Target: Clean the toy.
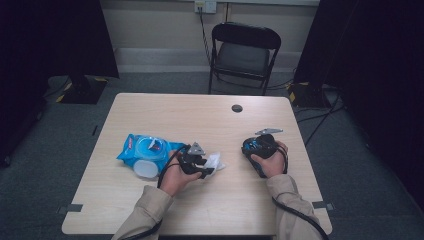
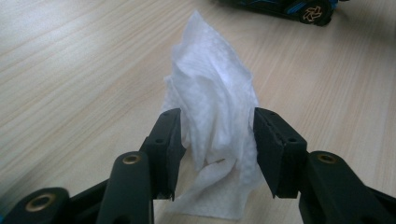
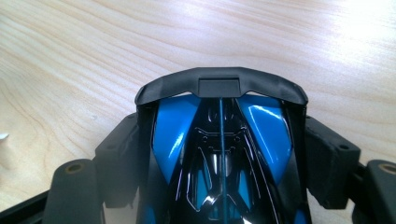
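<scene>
A crumpled white wipe (image 2: 210, 84) stands upright on the wooden table (image 1: 200, 120), and my left gripper (image 2: 217, 140) is shut on it, with a black pad touching each side. From above, that gripper (image 1: 206, 170) sits at centre-left with the wipe (image 1: 216, 161) sticking out to its right. My right gripper (image 3: 222, 154) is shut on a blue and black toy car (image 3: 173, 126), one jaw on each flank. The car's dark rear wing points away from the camera. In the high view the car (image 1: 257, 146) rests in the right gripper (image 1: 261, 151) at centre-right.
A blue pack of wipes (image 1: 145, 152) with a round white lid lies just left of my left hand. A small dark cable hole (image 1: 237, 108) sits near the table's far edge. A black folding chair (image 1: 242, 55) stands beyond the table. The car's wheel (image 2: 314, 13) shows at the top of the left gripper view.
</scene>
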`<state>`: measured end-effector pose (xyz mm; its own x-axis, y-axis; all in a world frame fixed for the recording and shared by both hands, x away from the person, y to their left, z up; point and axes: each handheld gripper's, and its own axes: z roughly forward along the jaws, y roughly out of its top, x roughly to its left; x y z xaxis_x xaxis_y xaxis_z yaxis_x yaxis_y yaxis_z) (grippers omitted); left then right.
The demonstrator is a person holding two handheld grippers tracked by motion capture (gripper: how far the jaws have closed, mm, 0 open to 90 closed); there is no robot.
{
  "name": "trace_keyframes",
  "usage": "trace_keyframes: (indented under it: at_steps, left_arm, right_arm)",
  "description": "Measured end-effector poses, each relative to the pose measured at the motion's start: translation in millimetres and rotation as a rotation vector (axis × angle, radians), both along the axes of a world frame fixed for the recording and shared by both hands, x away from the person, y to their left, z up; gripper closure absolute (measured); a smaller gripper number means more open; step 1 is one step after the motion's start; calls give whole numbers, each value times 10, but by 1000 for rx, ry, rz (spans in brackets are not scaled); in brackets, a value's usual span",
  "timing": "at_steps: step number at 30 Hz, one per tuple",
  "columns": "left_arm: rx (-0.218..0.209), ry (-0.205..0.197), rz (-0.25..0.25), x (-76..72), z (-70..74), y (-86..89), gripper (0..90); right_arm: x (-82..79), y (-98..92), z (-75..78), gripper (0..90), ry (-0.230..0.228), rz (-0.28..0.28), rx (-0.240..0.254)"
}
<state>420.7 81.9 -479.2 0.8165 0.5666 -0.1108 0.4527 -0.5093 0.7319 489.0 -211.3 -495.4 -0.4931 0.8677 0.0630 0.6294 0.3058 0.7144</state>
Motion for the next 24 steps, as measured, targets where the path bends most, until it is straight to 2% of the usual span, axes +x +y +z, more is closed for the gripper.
trace_keyframes:
  at_steps: [3, 19, 24]
  left_arm:
    - [1, 1, 1, -3, -2, 3, 522]
    - [-6, 3, 7, -17, 3, 26, 512]
    - [-3, 1, 12, -15, -3, 30, 504]
  right_arm:
    - [12, 22, -4, 250, 8, 5, -19]
    - [37, 29, -4, 247, 18, 13, -22]
    - [47, 24, -11, 240, 34, 35, -35]
